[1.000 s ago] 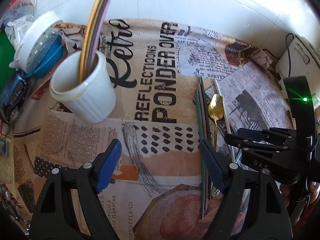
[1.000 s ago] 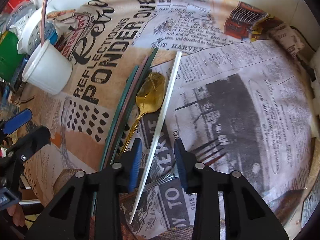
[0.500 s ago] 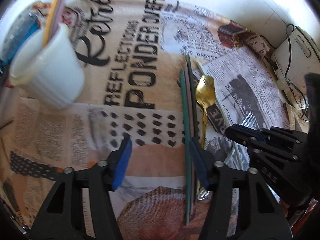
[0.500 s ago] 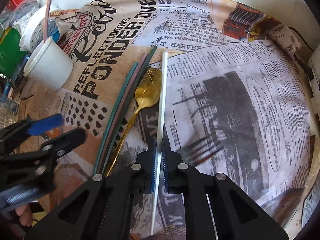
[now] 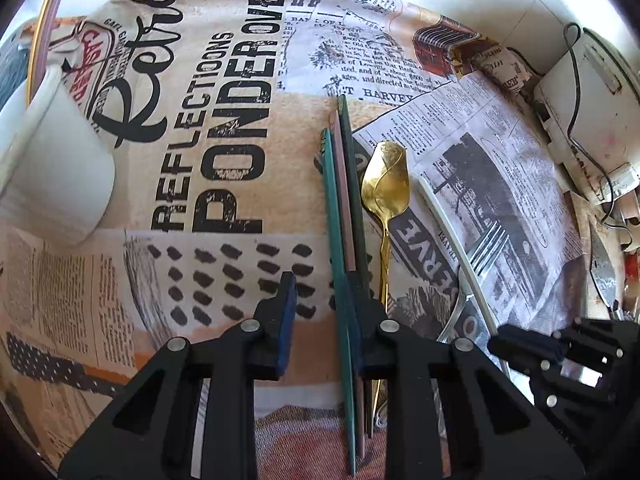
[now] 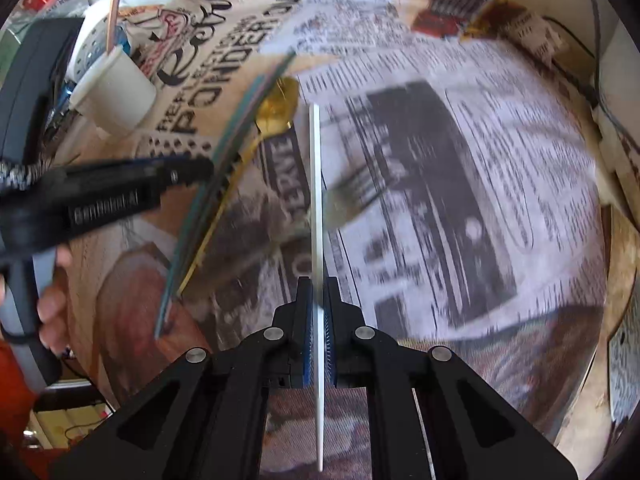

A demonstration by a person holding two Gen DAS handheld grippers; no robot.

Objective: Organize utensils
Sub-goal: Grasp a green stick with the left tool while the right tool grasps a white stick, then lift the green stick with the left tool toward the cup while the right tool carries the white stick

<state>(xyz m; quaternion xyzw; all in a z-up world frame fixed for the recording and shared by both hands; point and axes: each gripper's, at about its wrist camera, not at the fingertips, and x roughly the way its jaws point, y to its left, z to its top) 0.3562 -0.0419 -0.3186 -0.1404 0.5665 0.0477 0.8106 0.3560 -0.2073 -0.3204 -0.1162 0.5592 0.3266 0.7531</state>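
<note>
The gold spoon [image 5: 385, 184] was polished, glossy metal; the fork [image 5: 482, 246] dull silvery metal; the cup [image 5: 52, 176] smooth white; the printed tablecloth [image 5: 224, 248] matt woven fabric

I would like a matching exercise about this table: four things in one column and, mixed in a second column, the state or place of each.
Things:
1. white chopstick
2. gold spoon
3. silver fork
4. white cup

States or places:
A. stands on the cloth with sticks inside
B. lies flat just right of the green and pink chopsticks
C. clamped in the right tool
D. lies on the black-and-white newspaper print, held by nothing

Pairs: 1-C, 2-B, 3-D, 4-A
</note>
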